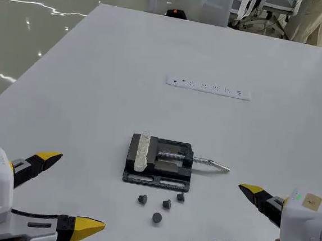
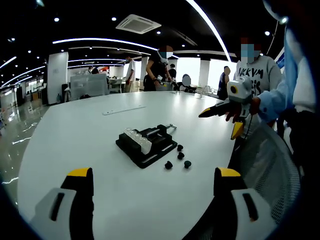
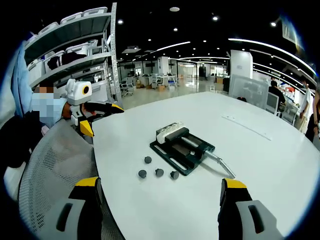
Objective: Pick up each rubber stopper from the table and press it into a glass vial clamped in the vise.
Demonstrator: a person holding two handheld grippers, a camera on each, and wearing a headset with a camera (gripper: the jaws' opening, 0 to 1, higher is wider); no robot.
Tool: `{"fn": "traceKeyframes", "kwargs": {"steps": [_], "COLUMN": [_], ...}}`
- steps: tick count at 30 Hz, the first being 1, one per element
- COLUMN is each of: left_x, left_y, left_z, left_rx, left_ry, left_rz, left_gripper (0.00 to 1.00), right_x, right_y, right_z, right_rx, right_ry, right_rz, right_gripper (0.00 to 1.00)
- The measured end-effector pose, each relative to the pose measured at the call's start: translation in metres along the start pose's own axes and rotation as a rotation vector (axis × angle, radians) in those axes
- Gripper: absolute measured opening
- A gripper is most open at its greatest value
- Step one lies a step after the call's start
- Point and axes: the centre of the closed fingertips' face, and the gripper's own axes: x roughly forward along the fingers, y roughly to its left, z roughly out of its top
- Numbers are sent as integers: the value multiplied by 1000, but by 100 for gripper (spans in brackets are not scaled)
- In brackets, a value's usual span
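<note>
White table (image 1: 126, 67), glossy floor (image 1: 24, 7), strip-lit ceiling (image 2: 150, 50), left hand-held gripper (image 1: 77, 191) and right hand-held gripper (image 1: 218, 218) both spread

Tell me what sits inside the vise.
Inside the vise: a row of clear vials, clamped upright. Their lower parts are hidden by the jaws.

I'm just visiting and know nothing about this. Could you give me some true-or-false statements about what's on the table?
1. Four stoppers lie on the table near the vise. True.
2. One gripper holds a stopper. False: the left gripper and right gripper both have open, empty jaws.
3. Glass vials sit clamped in the vise. True.
4. The power strip lies between the vise and the stoppers. False: it lies beyond the vise, away from the stoppers.
</note>
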Motion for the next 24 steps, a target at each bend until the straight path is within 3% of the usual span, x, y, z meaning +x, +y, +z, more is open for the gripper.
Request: {"fn": "traceKeyframes", "kwargs": {"steps": [7,17,24], "left_x": [5,8,7], "left_y": [-7,-5,-6], "left_z": [5,1,-1], "left_rx": [18,12,12], "left_ry": [-31,-29,-20], "left_rz": [-25,-32,-38], "left_gripper": [99,99,99], "right_x": [3,10,17], "right_y": [0,2,7], "right_z": [5,2,-5], "right_rx": [-30,-46,-77], "right_ry": [9,36,84], "right_rz": [3,19,55], "right_gripper": [92,83,66]}}
